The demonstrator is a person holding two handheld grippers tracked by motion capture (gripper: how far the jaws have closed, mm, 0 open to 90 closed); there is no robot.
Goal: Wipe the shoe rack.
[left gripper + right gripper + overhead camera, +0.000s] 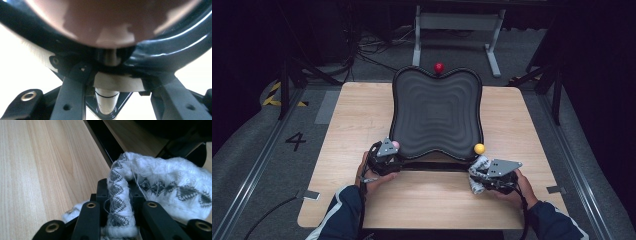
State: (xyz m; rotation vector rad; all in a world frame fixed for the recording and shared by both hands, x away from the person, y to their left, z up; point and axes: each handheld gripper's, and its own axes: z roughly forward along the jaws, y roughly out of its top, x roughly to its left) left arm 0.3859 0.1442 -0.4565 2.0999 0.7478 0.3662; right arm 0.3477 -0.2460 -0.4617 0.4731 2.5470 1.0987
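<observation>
A black wavy-surfaced tray (437, 115) lies on the wooden table (357, 115), with a red ball (439, 67) at its far edge, a pink ball (395, 145) at its near left corner and a yellow ball (479, 148) at its near right corner. My left gripper (387, 156) is at the pink-ball corner. In the left gripper view the pink ball (107, 20) and the tray's black rim (165, 55) loom close, and a white post (107, 100) stands between the jaws of my left gripper (122, 77); the tips are hidden. My right gripper (120, 187) is shut on a white patterned cloth (175, 185), (477, 175) beside the yellow ball.
Bare wood lies left and right of the tray and along the near edge. A white metal stand (457, 30) and cables are on the floor beyond the table. A metal rail (257, 165) runs along the floor at the left.
</observation>
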